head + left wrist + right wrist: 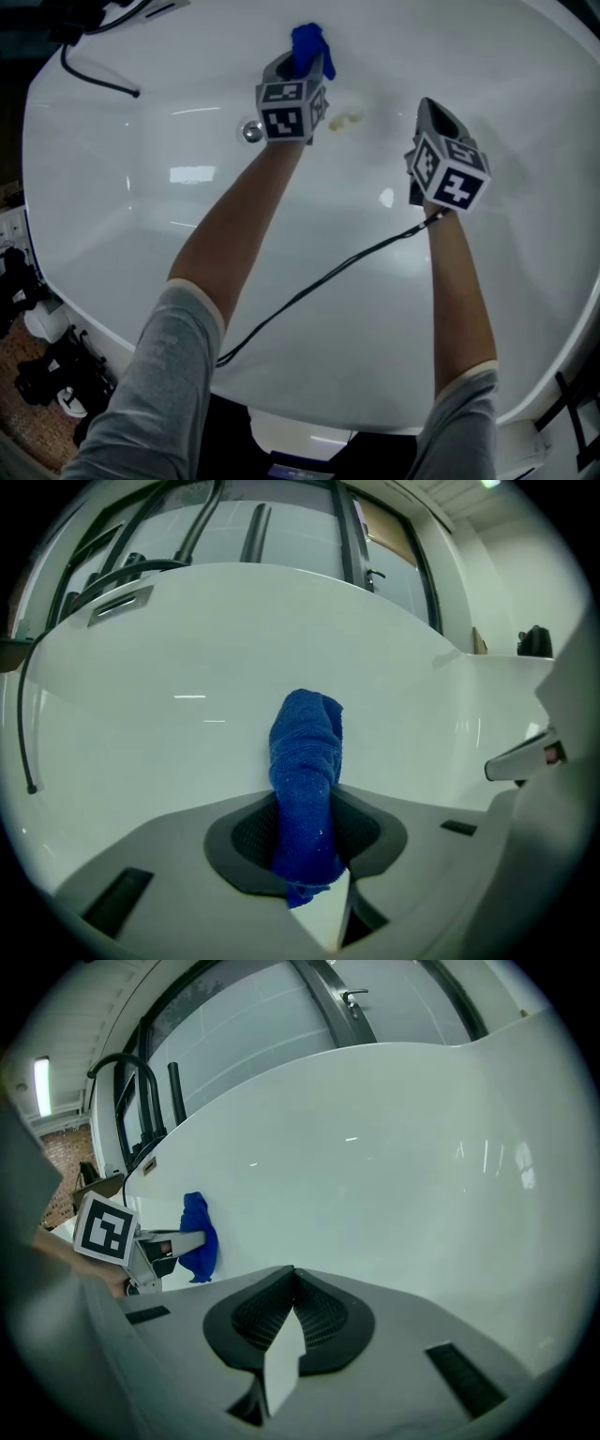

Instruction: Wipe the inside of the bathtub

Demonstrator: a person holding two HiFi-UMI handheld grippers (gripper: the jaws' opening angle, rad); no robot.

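White bathtub (112,197) viewed from above, both tongs held inside it. Black cable (319,281) trailed over the tub floor behind the right tongs (431,114), which are closed together with nothing held. Left tongs (302,66) clamped on a blue cloth (309,43); the cloth is pinched between the pads and stands out past the tips toward the far wall. Yellowish smear (345,118) noted between the two tongs. Round metal drain (252,130) noted just left of the left tongs.
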